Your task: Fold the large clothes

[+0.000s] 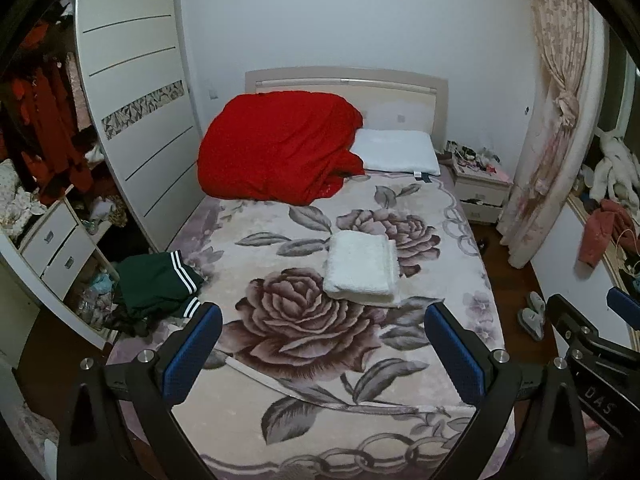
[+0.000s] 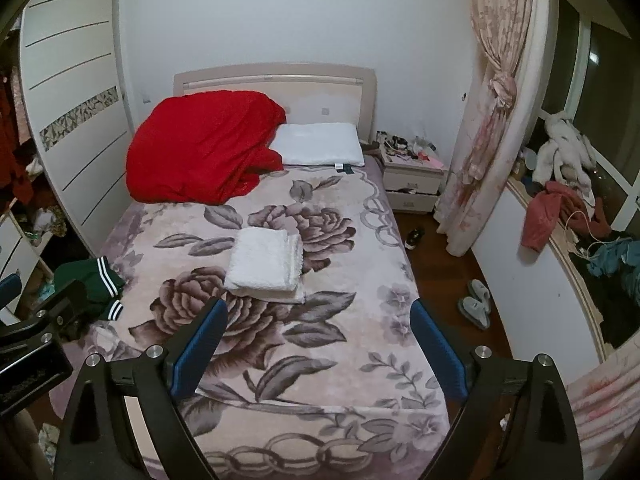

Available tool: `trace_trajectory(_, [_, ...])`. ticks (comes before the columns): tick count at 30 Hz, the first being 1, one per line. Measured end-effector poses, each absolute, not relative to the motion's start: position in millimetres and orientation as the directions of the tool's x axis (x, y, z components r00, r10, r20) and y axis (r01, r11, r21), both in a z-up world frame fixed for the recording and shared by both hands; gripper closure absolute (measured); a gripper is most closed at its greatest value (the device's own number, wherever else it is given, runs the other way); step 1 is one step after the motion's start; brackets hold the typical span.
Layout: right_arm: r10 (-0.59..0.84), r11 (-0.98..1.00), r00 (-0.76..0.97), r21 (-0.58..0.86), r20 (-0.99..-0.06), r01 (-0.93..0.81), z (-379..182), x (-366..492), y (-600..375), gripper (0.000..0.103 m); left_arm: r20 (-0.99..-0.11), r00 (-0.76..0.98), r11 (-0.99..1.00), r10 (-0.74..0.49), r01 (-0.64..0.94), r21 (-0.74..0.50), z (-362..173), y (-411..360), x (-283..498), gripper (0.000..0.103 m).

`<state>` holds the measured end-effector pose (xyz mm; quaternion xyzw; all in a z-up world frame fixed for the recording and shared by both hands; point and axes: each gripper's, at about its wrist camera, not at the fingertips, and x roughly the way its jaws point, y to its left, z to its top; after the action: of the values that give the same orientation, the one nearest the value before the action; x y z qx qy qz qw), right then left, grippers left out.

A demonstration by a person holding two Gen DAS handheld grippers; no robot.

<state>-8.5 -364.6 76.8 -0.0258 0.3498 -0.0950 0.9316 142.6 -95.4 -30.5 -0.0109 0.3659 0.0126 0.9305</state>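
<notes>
- Left gripper (image 1: 323, 322) above near end of bed, pointing down at blanket; jaws spread wide, blue pads (image 1: 454, 354) apart, nothing between them.
- Right gripper (image 2: 319, 322) same pose just beside it, jaws wide, empty; blue pads (image 2: 202, 340) clear of any cloth.
- Folded white garment (image 1: 362, 267) lying flat mid-bed on floral blanket (image 1: 304, 364), neat rectangle, well apart from both grippers, untouched.
- Same white garment (image 2: 264, 265) in right wrist view, over upper rose print, beyond the fingertips.
- Dark green clothing with white stripes (image 1: 158, 286) heaped at left edge of bed, partly hanging off side, unfolded.
- Red quilt (image 1: 276, 148) bunched at head of bed, left side, against headboard (image 1: 344, 80).
- White pillow (image 1: 396, 154) right of red quilt, touching it.
- Wardrobe (image 1: 132, 92) left of bed, sliding door partly open, red clothes hanging inside.
- Nightstand (image 2: 414, 180) right of headboard, top cluttered with small items, too small to tell.
- Pink curtain (image 2: 492, 100) tied back right of nightstand.
- Slippers (image 2: 476, 304) on wooden floor beside bed, right side.
- Windowsill right: pink-red garment (image 2: 548, 216) draped over edge, more clothes piled behind.
</notes>
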Motion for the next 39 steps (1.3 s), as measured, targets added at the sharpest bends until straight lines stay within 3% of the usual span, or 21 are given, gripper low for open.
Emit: trace_trajectory(39, [-0.188, 0.982, 0.767, -0.104, -0.614, 0.157, 100.2, -29.0, -373.2, 0.006, -0.625, 0.780, 0.999, 0.019, -0.037, -0.016, -8.4, -100.3, 118.3, 0.000])
